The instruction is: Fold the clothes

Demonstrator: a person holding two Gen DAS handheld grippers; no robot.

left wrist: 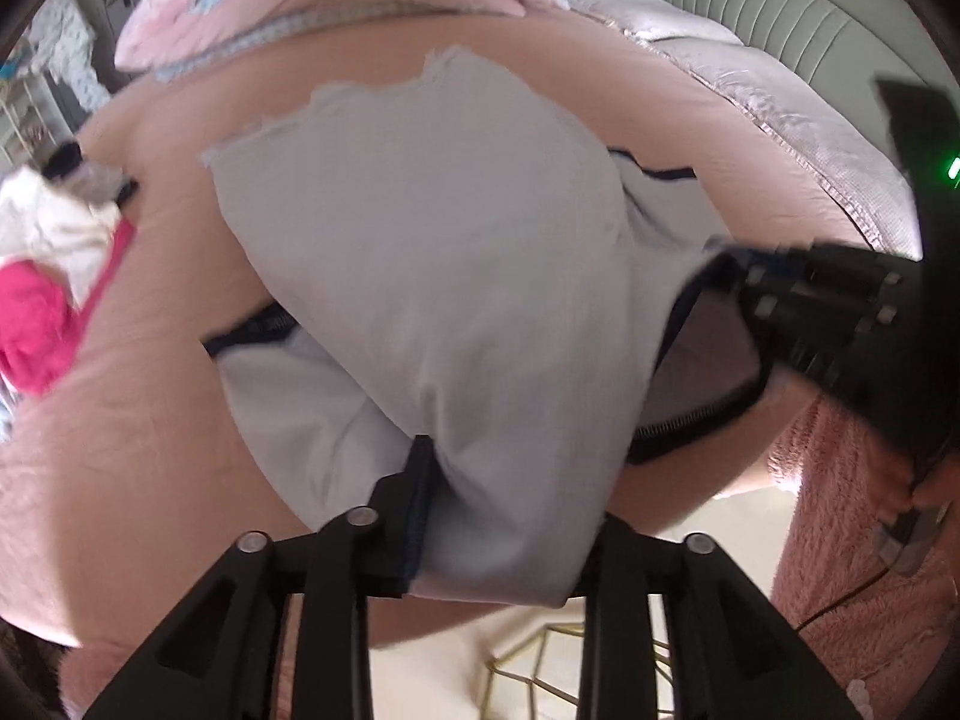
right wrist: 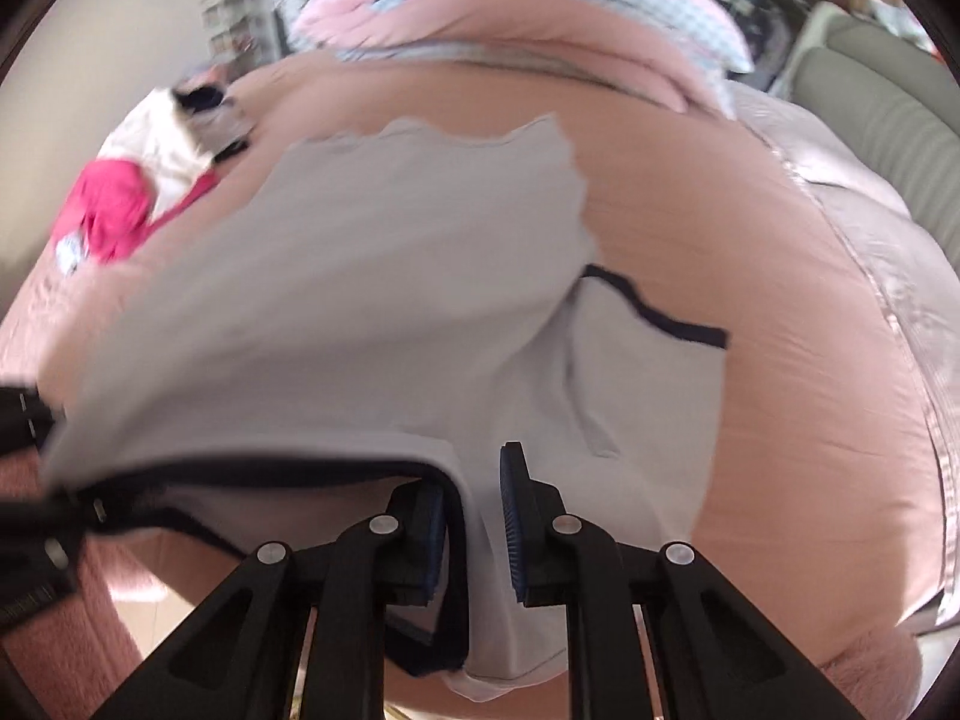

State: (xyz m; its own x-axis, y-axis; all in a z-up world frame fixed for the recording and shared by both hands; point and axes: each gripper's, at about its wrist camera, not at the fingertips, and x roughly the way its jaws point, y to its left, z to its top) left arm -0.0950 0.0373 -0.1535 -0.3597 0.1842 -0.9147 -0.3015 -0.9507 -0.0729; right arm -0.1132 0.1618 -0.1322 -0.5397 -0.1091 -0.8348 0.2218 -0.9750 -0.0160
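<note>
Two grippers angle steeply down over a pale shirt [left wrist: 420, 276] spread on a pink bed [left wrist: 150, 408], its near edge draped at the bed's side: one fold appears begun, more remains, and a pile [left wrist: 54, 264] (pink and white) waits. The left gripper [left wrist: 504, 480] stands part open, cloth between its jaws. The right gripper [right wrist: 474, 516] is narrowly parted around the dark-trimmed hem, its grip unclear through blur.

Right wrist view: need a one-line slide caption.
Right gripper straddles the navy-trimmed edge of a pale grey garment spread on a pink bed, jaws apart.
</note>
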